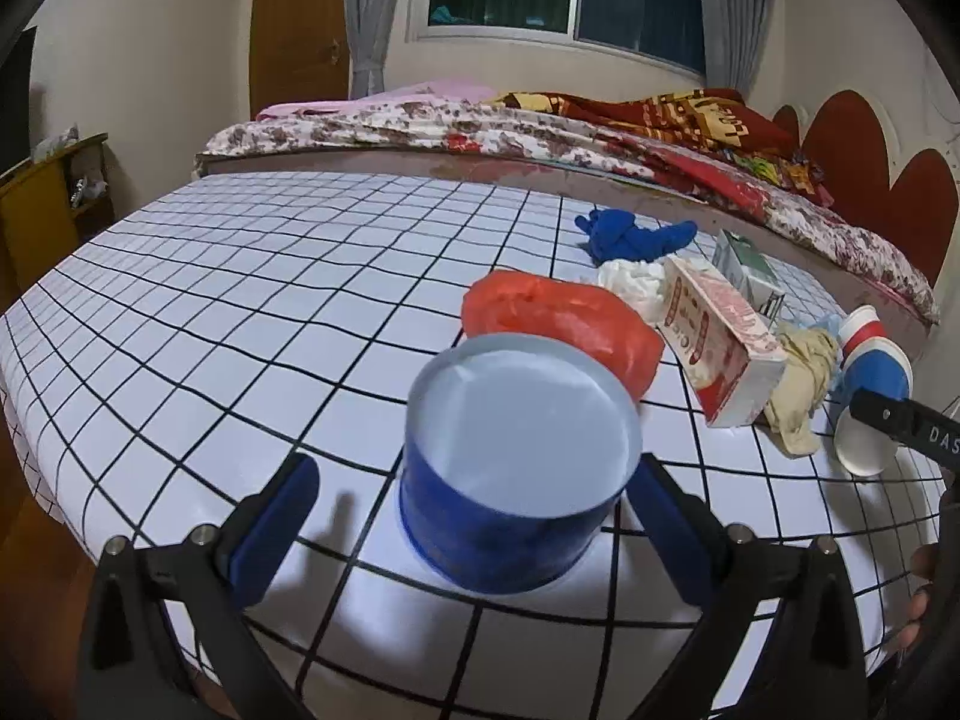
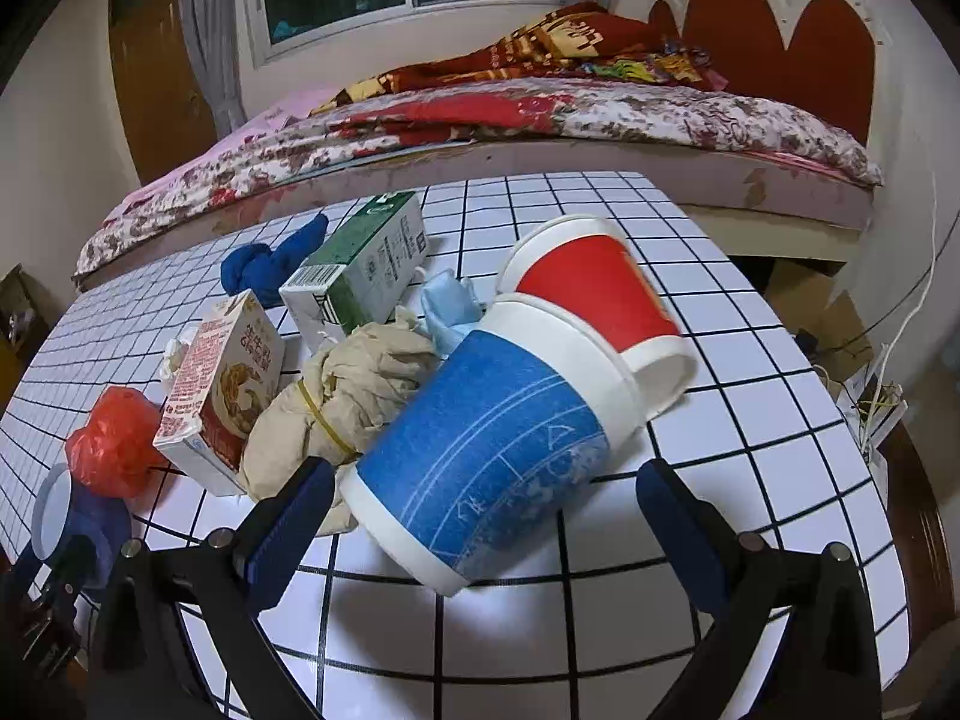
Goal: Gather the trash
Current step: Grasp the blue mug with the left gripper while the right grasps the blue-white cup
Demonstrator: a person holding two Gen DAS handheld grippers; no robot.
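The left tongs (image 1: 474, 516) are spread wide around a blue round tub (image 1: 516, 468) that stands upright on the checked table (image 1: 240, 312); its right finger sits just beside the tub wall and the left finger is apart from it, so nothing is gripped. The right tongs (image 2: 486, 516) are also spread wide, straddling a blue-and-white paper cup (image 2: 486, 450) that lies on its side; neither finger clearly touches it.

In the left wrist view, from left to right: the tub in front, a crumpled red plastic bag (image 1: 558, 324) just behind it, a white tissue wad (image 1: 636, 285) and a blue cloth (image 1: 630, 234) farther back, a red-and-white milk carton (image 1: 720, 342) lying flat, a green-and-white carton (image 1: 750, 270) behind it, a beige crumpled rag (image 1: 804, 384), then the nested cups at the right edge beside the other tool's black finger.

In the right wrist view, from left to right: the tub at the far left edge, the red bag, the red-and-white carton touching the beige rag, which is bound with a yellow rubber band (image 2: 321, 414), the green carton behind, a pale blue scrap (image 2: 447, 306), and a red-and-white paper cup (image 2: 600, 300) with its base tucked into the mouth of the blue cup. A bed (image 2: 540, 120) with a floral cover stands behind the table.
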